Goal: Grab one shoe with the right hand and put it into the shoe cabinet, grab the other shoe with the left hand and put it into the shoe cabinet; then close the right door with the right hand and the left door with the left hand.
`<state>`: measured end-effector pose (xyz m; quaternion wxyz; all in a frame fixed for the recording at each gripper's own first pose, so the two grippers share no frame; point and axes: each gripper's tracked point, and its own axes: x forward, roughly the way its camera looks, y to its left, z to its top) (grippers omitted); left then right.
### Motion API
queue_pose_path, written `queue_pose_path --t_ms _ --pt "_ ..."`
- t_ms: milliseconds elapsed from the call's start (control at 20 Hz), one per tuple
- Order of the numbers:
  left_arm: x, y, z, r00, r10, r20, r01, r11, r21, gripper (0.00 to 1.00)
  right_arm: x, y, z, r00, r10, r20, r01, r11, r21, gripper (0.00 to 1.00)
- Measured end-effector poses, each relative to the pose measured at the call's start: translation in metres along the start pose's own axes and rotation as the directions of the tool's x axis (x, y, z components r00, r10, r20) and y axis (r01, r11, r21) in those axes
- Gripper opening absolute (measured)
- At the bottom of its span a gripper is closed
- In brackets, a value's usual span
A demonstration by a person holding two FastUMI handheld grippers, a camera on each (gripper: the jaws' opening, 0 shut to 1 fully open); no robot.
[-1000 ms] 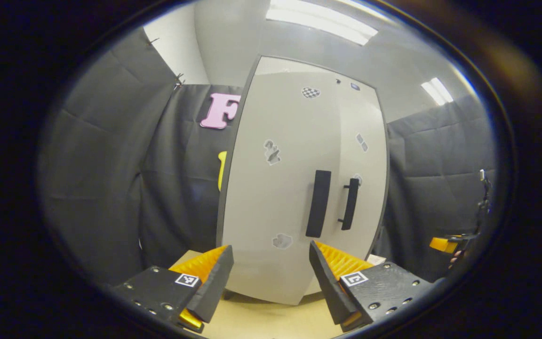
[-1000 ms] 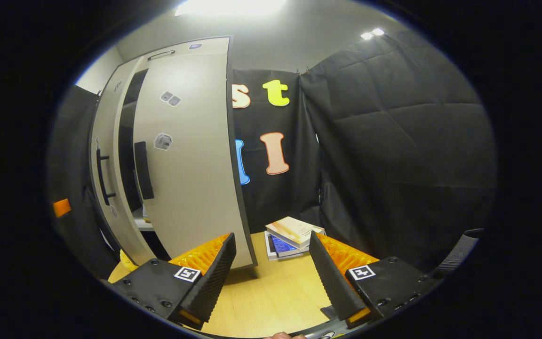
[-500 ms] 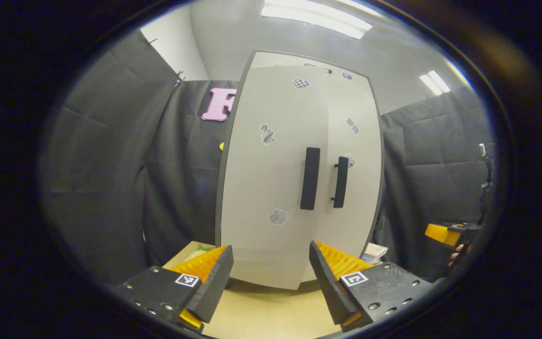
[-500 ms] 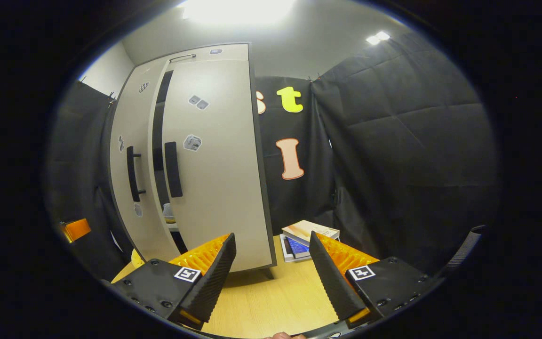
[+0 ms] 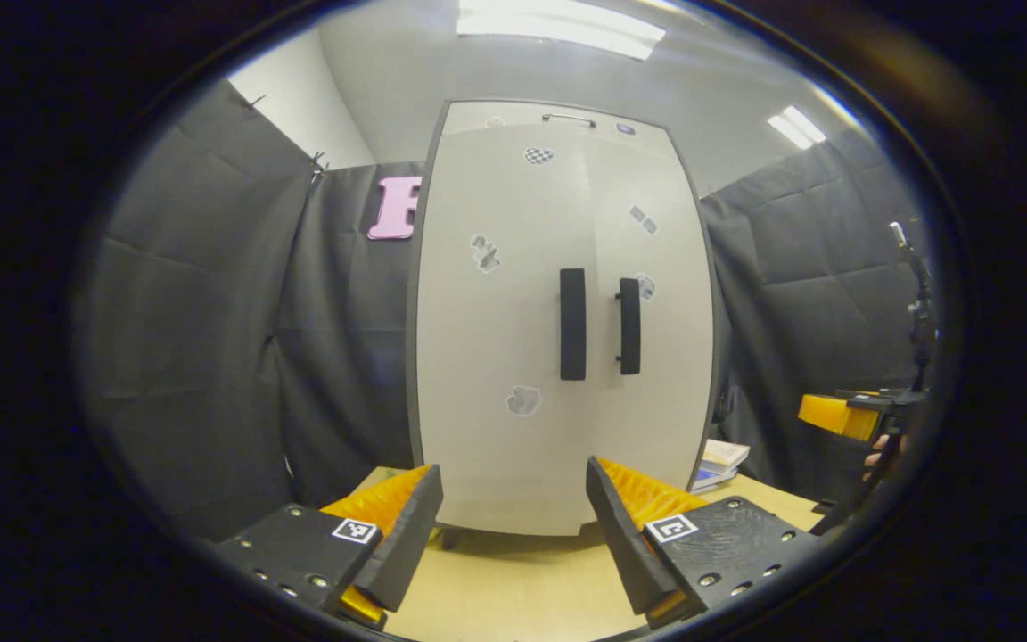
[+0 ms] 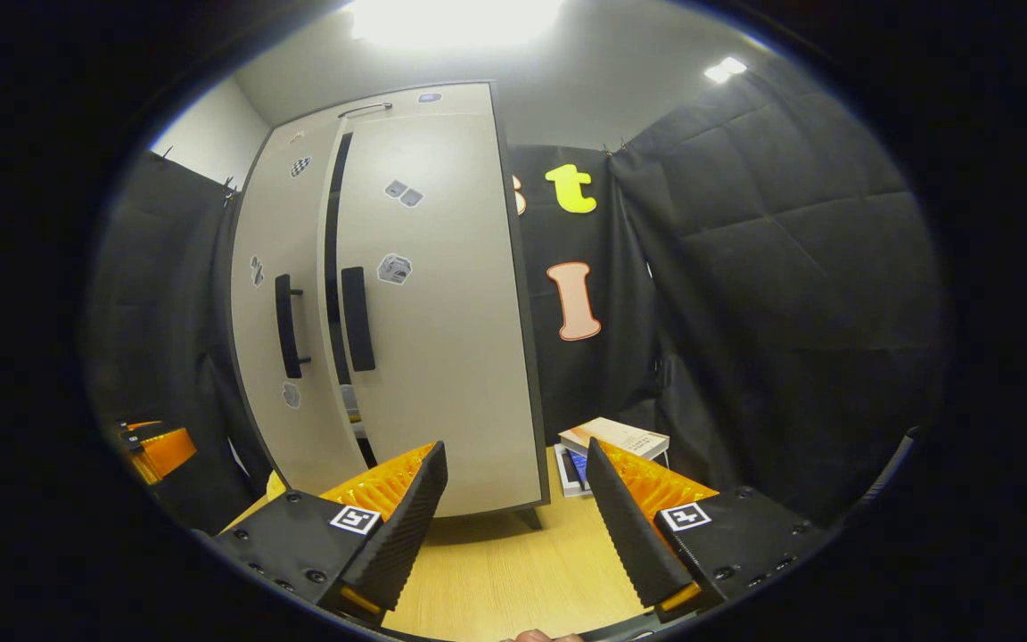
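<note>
Since a second ago both of your grippers have backed off from the shoe cabinet (image 5: 558, 312), and its two doors have swung nearer together. Straight ahead of your left gripper (image 5: 513, 522) the cabinet stands upright on the wooden table (image 5: 522, 588), doors looking flush from here. Your right gripper (image 6: 513, 526) has the cabinet ahead and to its left, and from that angle a dark slit runs between the left door (image 6: 282, 357) and the right door (image 6: 442, 330); something pale on a shelf shows low in that gap. So the right door is probably not fully home.

Both claws are spread wide and hold nothing. The shoes I cannot make out; they are presumably inside.

The doors look like stiff, light panels on hinges, so they should swing with a gentle push. Press flat on the panel near the black handle (image 6: 357, 318), not at the hinge side, and avoid shoving hard enough to slide the cabinet on the table.

The left gripper view catches your other gripper far off at its right edge; the right gripper view shows books (image 6: 612, 441) beyond its fingers.
</note>
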<state>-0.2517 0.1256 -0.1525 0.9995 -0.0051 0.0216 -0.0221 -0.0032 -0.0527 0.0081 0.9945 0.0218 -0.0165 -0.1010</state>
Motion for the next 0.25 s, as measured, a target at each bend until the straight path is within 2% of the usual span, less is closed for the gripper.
queue_pose_path --t_ms 50,200,250 --pt "-0.001 -0.001 -0.004 1.000 -0.001 -0.010 0.000 1.000 -0.018 0.92 0.000 -0.003 -0.002 1.000 -0.007 0.000 0.007 1.000 -0.004 0.98" --pt "-0.001 -0.004 -0.016 0.999 0.007 -0.039 -0.009 0.999 -0.051 0.92 -0.002 -0.021 -0.010 0.996 -0.090 0.015 0.090 0.995 -0.036 0.98" --pt "-0.002 -0.005 -0.017 0.999 0.013 -0.041 -0.015 0.998 -0.054 0.93 -0.002 -0.020 -0.016 0.995 -0.095 0.010 0.095 0.995 -0.039 0.92"
